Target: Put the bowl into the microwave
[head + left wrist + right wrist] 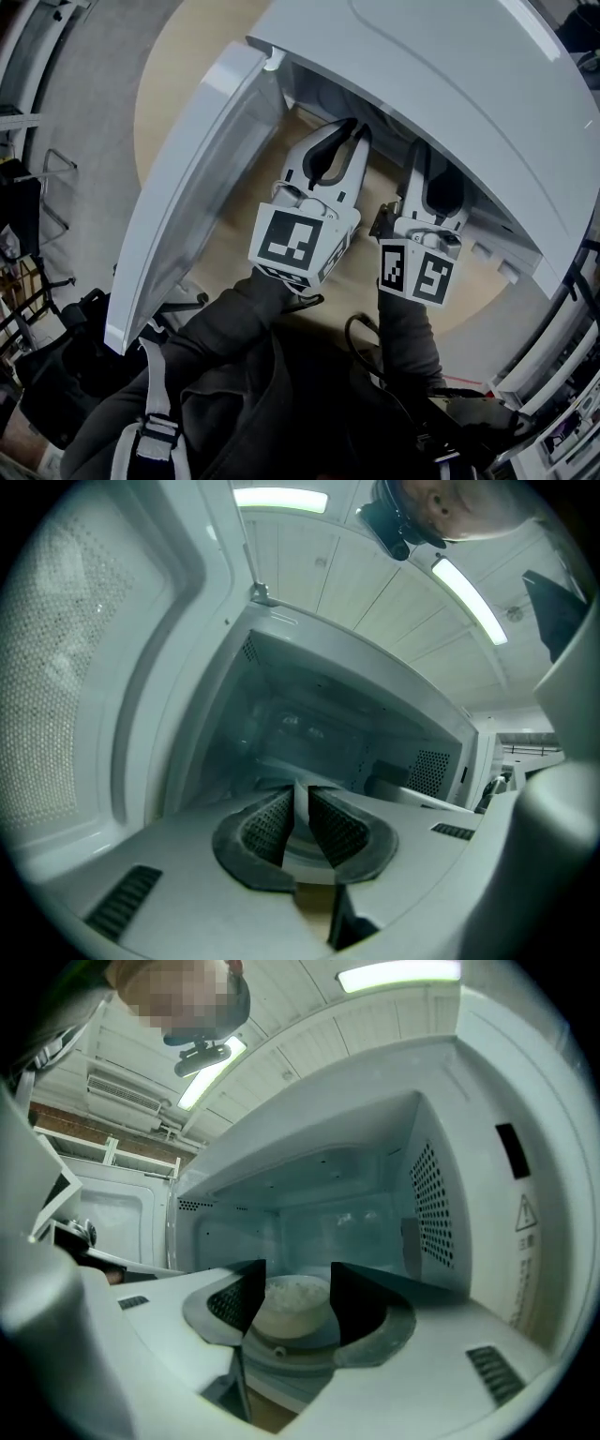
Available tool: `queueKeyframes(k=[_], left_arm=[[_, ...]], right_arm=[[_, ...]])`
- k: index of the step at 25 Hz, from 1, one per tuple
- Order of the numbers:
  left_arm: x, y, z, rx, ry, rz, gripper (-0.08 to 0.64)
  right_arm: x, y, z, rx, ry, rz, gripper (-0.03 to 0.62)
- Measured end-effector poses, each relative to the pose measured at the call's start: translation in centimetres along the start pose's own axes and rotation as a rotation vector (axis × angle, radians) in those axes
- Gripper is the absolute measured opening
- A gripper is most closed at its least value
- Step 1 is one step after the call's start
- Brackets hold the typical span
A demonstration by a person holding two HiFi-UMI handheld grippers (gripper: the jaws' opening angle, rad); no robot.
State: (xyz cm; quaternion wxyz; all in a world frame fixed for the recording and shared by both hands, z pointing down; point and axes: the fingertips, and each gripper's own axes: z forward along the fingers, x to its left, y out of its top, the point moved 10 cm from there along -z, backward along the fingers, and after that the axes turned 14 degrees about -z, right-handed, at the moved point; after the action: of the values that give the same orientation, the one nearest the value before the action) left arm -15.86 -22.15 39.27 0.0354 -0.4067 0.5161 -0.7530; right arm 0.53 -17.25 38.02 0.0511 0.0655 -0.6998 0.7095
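A white microwave (pixel 450 103) stands on a round wooden table (pixel 178 84), its door (pixel 187 197) swung open to the left. Both grippers reach into its mouth. A pale bowl (pixel 289 1305) of white rice sits on the turntable deep in the cavity (pixel 328 1208). My right gripper (pixel 297 1281) is open, its jaws on either side of the bowl and apart from it. My left gripper (pixel 300 797) faces the cavity (pixel 319 728) with its jaws almost together; only a thin pale sliver shows between the pads. The head view hides the bowl under the microwave's top.
The open door's inner face (pixel 84 658) stands close on the left of the left gripper. The perforated cavity wall (pixel 433 1204) is close on the right of the right gripper. The person's dark sleeves (pixel 234 347) fill the near side.
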Motion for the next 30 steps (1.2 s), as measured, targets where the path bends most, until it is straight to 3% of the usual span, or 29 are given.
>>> queueKeyframes(k=[3,5,6,7,9,13,18,24,30], left_arm=[[-0.6,-0.2,-0.1,-0.008,-0.015,-0.009,0.052],[-1.1,-0.6,-0.2,-0.002,-0.026,0.005,0.029],[-1.5,-0.9,-0.1,0.009,-0.034,0.022,0.009],[-1.9,-1.3,0.0,0.024,-0.042,0.043,0.009],[-2.6,-2.1,0.3,0.059,-0.057,0.08,0.009],[-2.7,-2.8,1.3,0.108,-0.069,0.126,0.009],[-2.2,-2.5,3.1,0.138,-0.088,0.162,0.009],[-0.9,-1.5,4.7,0.16,-0.137,0.135,0.009],[-0.2,-0.7,5.5,0.136,-0.111,0.165,0.009]], right_arm=[[0.4,0.1,-1.7,-0.003,0.017,-0.002,0.204],[0.6,-0.3,-2.6,0.05,0.033,0.001,0.201],[0.7,-0.7,-2.9,0.096,0.039,0.0,0.166],[0.7,-1.2,-3.0,0.148,0.042,-0.002,0.011],[0.6,-2.1,-2.9,0.23,0.039,0.009,0.009],[0.3,-3.0,-2.0,0.296,0.052,0.041,0.009],[0.1,-3.0,0.4,0.318,0.093,0.057,0.009],[0.3,-1.9,2.2,0.331,0.085,0.046,0.009],[0.4,-1.0,4.1,0.342,0.111,0.008,0.009]])
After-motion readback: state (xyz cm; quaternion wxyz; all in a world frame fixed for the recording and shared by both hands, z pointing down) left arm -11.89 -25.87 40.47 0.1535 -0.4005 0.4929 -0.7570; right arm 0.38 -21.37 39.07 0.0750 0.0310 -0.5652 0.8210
